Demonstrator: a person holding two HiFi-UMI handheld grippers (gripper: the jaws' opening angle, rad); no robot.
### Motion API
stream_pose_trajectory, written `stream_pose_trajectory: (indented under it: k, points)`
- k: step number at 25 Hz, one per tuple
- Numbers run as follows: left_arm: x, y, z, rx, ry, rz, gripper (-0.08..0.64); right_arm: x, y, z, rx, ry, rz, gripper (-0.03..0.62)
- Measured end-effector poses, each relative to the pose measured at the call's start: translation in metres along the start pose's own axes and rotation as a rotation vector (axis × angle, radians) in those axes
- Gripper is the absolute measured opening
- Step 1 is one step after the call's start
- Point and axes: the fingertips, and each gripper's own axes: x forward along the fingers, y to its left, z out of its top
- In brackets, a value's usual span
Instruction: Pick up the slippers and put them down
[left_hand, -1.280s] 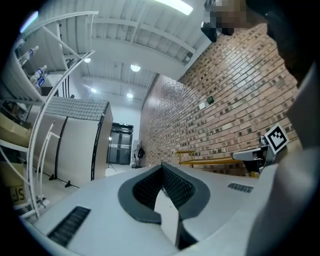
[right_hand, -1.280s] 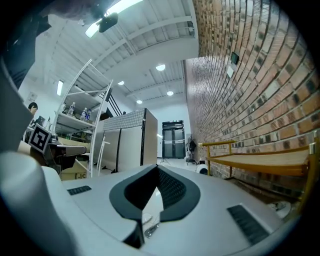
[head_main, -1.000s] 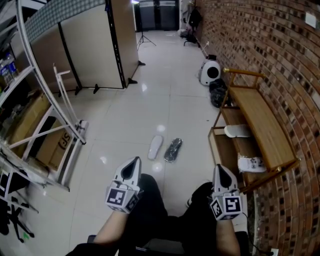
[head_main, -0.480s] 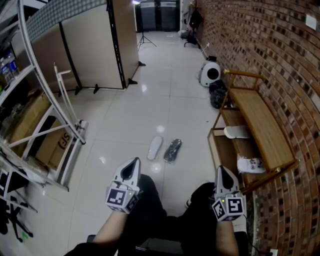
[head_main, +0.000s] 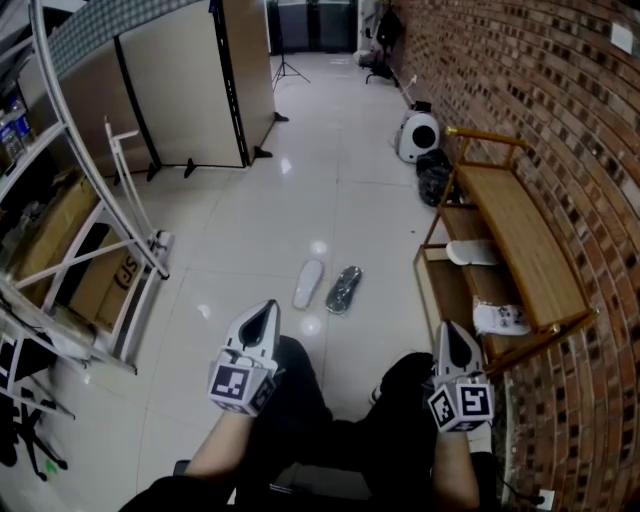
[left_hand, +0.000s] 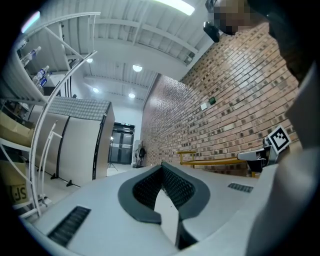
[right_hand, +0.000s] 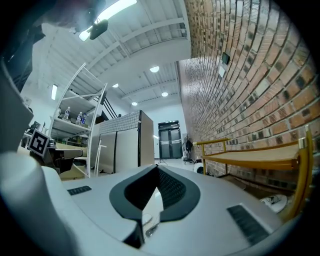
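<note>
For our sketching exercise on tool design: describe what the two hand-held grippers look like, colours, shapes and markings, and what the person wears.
Both the left gripper and right gripper have pale grey, smooth bodies tapering to a point. Each carries a cube with black-and-white square markers. Inside the jaws sit dark ribbed pads. The person wears dark trousers.

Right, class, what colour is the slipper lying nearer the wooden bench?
Dark grey, mottled with lighter flecks. The slipper shows best in the head view.

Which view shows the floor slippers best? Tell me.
Head view: the white slipper and dark slipper lie fully visible, side by side. Neither gripper view shows them clearly; their own jaws fill the foreground.
</note>
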Motion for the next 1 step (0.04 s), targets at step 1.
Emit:
stream_pose_trajectory:
  k: [1]
  points:
    - [-0.0009, 0.0002, -0.001, 0.003, 0.002, 0.001, 0.0, -0.0005, 0.0002, -0.0003, -0.001, 0.004, -0.002, 0.001]
